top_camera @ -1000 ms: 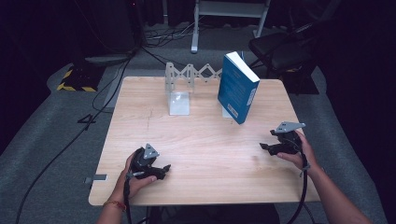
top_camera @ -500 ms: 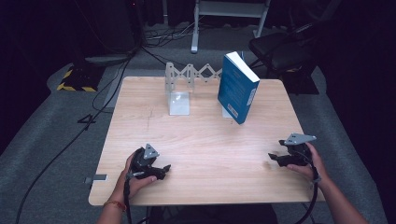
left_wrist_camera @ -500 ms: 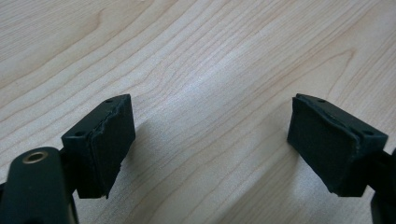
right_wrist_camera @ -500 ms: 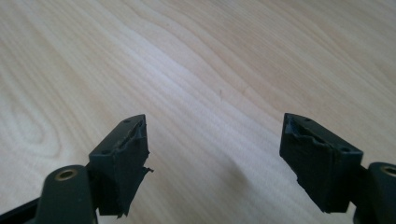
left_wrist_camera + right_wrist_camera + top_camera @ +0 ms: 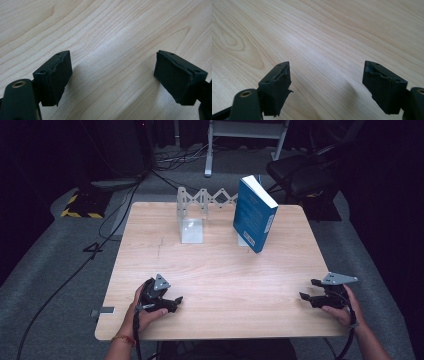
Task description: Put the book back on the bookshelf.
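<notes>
I'm seeing both the left gripper (image 5: 167, 301) and right gripper (image 5: 311, 296) sitting wide open, gripping nothing. The book (image 5: 254, 214) is hiding part of the rack (image 5: 202, 200) behind it.

Blue book (image 5: 254, 215) upright, far right.

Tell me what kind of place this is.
Likely a lab or studio set up for recording: a lone wooden table on grey carpet in a dark room, cables trailing across the floor, a black chair behind.
</notes>
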`<state>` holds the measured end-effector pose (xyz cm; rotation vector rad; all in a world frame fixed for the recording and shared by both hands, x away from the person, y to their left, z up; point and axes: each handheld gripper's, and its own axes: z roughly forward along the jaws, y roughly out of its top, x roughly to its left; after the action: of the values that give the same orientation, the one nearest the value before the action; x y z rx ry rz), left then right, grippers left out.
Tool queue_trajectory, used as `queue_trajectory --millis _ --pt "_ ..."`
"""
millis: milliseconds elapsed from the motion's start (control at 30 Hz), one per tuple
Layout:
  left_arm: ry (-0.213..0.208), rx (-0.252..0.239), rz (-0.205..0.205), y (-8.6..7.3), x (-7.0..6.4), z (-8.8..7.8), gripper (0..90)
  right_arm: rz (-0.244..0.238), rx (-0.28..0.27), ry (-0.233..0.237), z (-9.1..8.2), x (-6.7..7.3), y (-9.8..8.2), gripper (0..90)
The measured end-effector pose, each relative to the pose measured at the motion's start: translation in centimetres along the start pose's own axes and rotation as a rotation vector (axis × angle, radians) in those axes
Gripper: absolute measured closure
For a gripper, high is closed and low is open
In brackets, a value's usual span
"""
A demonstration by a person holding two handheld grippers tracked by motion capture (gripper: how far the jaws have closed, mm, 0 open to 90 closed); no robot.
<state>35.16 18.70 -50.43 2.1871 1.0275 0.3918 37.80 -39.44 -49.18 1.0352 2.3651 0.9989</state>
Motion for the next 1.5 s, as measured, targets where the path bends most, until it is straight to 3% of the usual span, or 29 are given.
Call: queue_trajectory --millis 367,867,1500 --pt "0.000 0.000 -0.001 0.0 0.0 0.0 15.3 0.074 -0.008 -0.008 -0.1 -0.3 -1.7 20.8" --pt "0.015 -0.001 0.006 0.0 -0.1 0.0 15.5 0.076 -0.011 -0.007 -0.1 -0.3 -1.7 20.4" --pt "-0.001 -0.001 0.004 0.1 -0.1 0.1 14.8 0.078 -0.012 -0.013 -0.1 -0.4 -1.8 20.4"
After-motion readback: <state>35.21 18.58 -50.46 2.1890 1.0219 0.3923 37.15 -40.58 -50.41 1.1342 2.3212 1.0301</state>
